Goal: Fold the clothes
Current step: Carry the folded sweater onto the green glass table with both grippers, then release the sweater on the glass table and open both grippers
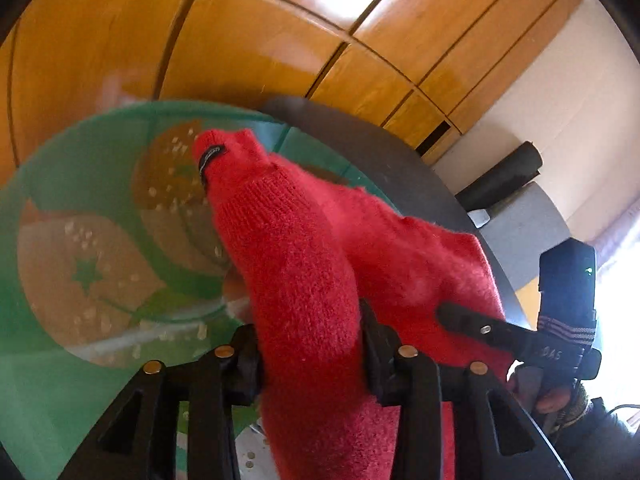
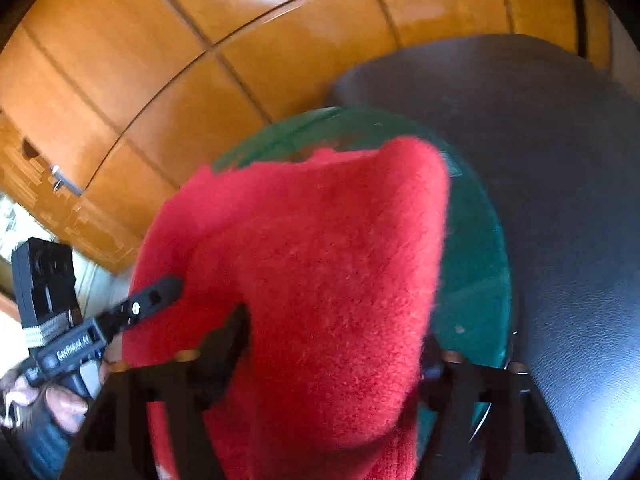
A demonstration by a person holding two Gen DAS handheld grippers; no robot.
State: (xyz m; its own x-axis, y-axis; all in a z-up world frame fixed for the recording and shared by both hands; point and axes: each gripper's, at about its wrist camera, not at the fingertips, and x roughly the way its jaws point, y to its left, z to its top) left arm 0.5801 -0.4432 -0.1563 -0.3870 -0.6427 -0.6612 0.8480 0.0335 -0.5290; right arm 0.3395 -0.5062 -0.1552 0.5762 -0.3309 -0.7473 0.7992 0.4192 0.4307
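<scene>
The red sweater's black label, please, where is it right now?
In the left wrist view, the black label sits upper-left of centre at the red sweater's far tip, above the green patterned cloth.

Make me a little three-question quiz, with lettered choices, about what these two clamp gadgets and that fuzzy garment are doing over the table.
1. Where is the red sweater?
A. flat on the floor
B. held up between the grippers over the green tablecloth
C. hanging in the wooden wardrobe

2. What colour is the small label at the sweater's far end?
A. white
B. yellow
C. black

3. What is the left gripper doing?
A. clamping the sweater
B. hanging open and empty
C. gripping the tablecloth

Answers: 1 B, the knit hangs lifted from both grippers above the cloth. 2 C, a dark tag shows on the red knit. 3 A, red wool fills the gap between its fingers; the right gripper grips it too.
</scene>
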